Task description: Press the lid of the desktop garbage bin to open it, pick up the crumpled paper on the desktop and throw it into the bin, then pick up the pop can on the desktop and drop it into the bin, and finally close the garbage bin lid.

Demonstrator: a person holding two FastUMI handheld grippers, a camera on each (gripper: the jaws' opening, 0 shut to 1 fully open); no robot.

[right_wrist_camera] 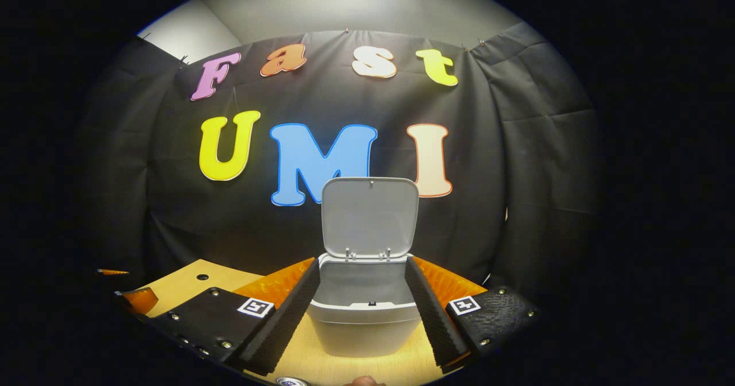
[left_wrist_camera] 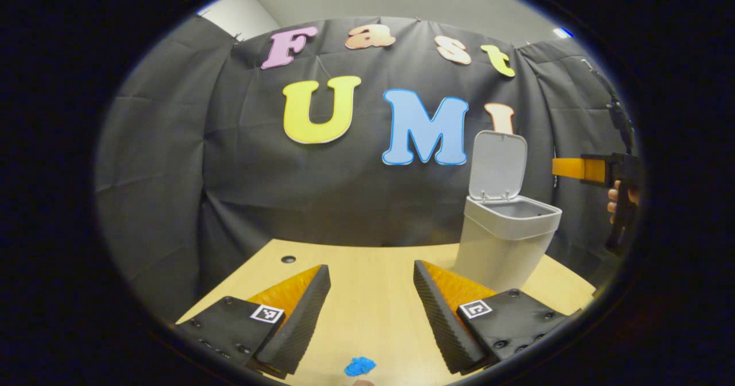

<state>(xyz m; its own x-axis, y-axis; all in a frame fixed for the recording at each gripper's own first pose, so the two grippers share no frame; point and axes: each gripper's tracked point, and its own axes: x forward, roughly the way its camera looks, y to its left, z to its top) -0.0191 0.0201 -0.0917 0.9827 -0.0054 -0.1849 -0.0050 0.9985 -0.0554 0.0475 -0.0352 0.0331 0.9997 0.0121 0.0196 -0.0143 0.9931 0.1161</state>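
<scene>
The grey desktop bin [left_wrist_camera: 505, 242] stands on the table's right side with its lid [left_wrist_camera: 498, 165] swung upright. A small blue crumpled paper [left_wrist_camera: 360, 366] lies on the wood just below my left gripper [left_wrist_camera: 371, 266], which is open and holds nothing. My right gripper [left_wrist_camera: 574, 168] hovers to the right of the bin at lid height, held by a hand [left_wrist_camera: 615, 199]. In the right gripper view the bin [right_wrist_camera: 367, 328] sits straight ahead with its lid [right_wrist_camera: 369, 216] up. My right gripper [right_wrist_camera: 362, 261] is open there, its fingers framing the bin's mouth with nothing between them. A silvery round edge [right_wrist_camera: 290, 381], perhaps the can, peeks at the bottom.
The wooden table [left_wrist_camera: 367, 311] ends close behind the bin at the black cloth wall. A small round hole [left_wrist_camera: 288, 258] is set in its far left part. Parts of the left gripper [right_wrist_camera: 129, 297] appear at the far left of the right gripper view.
</scene>
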